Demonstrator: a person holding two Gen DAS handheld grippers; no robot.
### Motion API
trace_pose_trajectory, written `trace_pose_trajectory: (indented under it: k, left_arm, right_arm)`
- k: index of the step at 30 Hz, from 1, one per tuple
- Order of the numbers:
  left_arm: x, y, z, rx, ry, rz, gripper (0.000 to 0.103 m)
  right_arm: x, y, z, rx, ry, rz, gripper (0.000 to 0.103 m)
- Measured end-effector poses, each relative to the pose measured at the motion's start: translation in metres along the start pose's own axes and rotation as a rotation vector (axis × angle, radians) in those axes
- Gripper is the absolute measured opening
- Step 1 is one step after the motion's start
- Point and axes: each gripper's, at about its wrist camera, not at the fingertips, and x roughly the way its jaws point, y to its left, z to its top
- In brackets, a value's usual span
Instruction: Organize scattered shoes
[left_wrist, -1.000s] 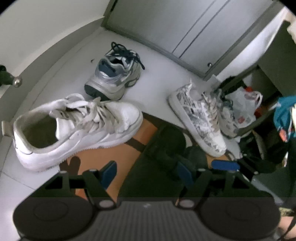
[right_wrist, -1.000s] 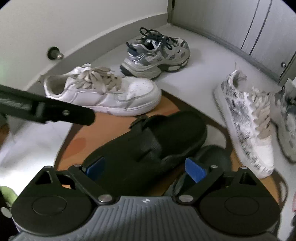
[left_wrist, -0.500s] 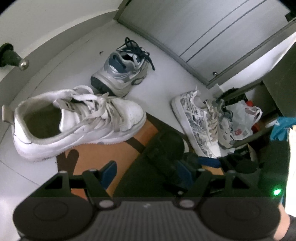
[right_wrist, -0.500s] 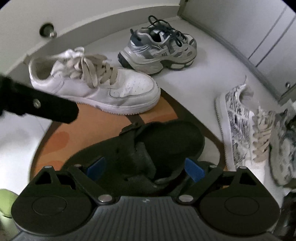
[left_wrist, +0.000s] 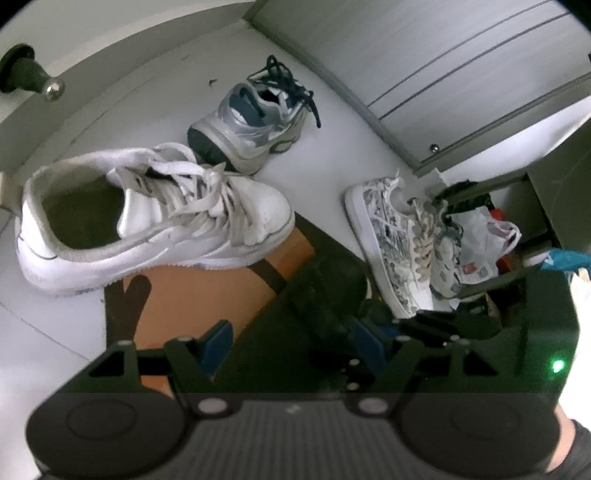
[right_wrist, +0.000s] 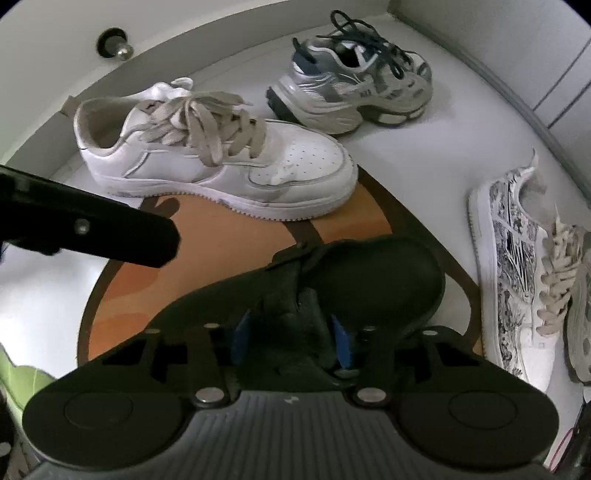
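Two blue pads (right_wrist: 242, 334) of right hand-held gripper (right_wrist: 290, 338) closing on matte black sandal (right_wrist: 369, 280).

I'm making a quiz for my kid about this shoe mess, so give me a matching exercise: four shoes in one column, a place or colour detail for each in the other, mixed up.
Shoes:
1. white sneaker
2. grey running shoe
3. black sandal
4. patterned sneaker

Details:
A. dark blue laces
B. its strap between the right hand-held gripper pads
C. beige laces, toe over the orange mat
D. black-and-white print, right of the mat

Pairs: 1-C, 2-A, 3-B, 4-D
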Motion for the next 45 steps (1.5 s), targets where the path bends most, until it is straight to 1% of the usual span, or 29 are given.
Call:
trace_pose_trajectory:
  k: [2, 4, 7, 9, 13, 17, 23, 26, 30, 34, 36, 38, 42, 45]
  left_arm:
    - [-0.001, 0.002, 0.001, -0.007, -0.004, -0.001, 0.077]
    - [-0.001, 0.008, 0.003, -0.039, -0.001, -0.014, 0.077]
    - [-0.001, 0.013, 0.004, -0.062, 0.002, -0.016, 0.077]
    - [0.0, 0.014, 0.005, -0.057, 0.003, -0.008, 0.077]
    - [0.003, 0.013, 0.005, -0.047, 0.011, 0.001, 0.077]
    - [0.007, 0.012, 0.006, -0.028, 0.022, 0.019, 0.077]
    - [0.014, 0.016, 0.006, -0.006, 0.049, 0.072, 0.077]
    - [0.015, 0.019, 0.009, -0.014, 0.047, 0.074, 0.077]
    - [0.015, 0.019, 0.012, -0.01, 0.038, 0.078, 0.077]
    - [0.019, 0.021, 0.012, -0.011, 0.049, 0.091, 0.077]
    - [0.02, 0.021, 0.012, -0.009, 0.049, 0.093, 0.077]
    - [0.02, 0.021, 0.012, -0.004, 0.048, 0.096, 0.077]
    - [0.021, 0.021, 0.012, 0.001, 0.054, 0.106, 0.077]
    - [0.022, 0.021, 0.012, 0.005, 0.057, 0.107, 0.077]
  right_arm:
    - [-0.003, 0.002, -0.001, -0.029, 0.012, 0.014, 0.041]
    - [-0.005, 0.003, -0.003, -0.049, 0.026, 0.024, 0.039]
    - [-0.009, -0.001, -0.002, -0.035, 0.04, 0.067, 0.036]
    - [-0.012, -0.001, -0.001, -0.046, 0.046, 0.084, 0.034]
    - [-0.021, 0.001, 0.001, -0.066, 0.057, 0.13, 0.025]
    - [-0.03, 0.008, 0.001, -0.112, 0.064, 0.17, 0.021]
    - [-0.033, 0.007, 0.002, -0.16, 0.082, 0.212, 0.018]
    - [-0.04, 0.006, 0.001, -0.167, 0.084, 0.254, 0.014]
    - [-0.052, 0.008, -0.002, -0.174, 0.086, 0.306, 0.013]
    - [-0.052, 0.009, -0.005, -0.152, 0.093, 0.385, 0.013]
    - [-0.048, 0.011, -0.008, -0.155, 0.102, 0.408, 0.014]
    - [-0.042, 0.014, -0.012, -0.178, 0.114, 0.412, 0.014]
    - [-0.025, 0.017, -0.017, -0.248, 0.133, 0.357, 0.016]
    - [-0.02, 0.014, -0.015, -0.267, 0.138, 0.348, 0.016]
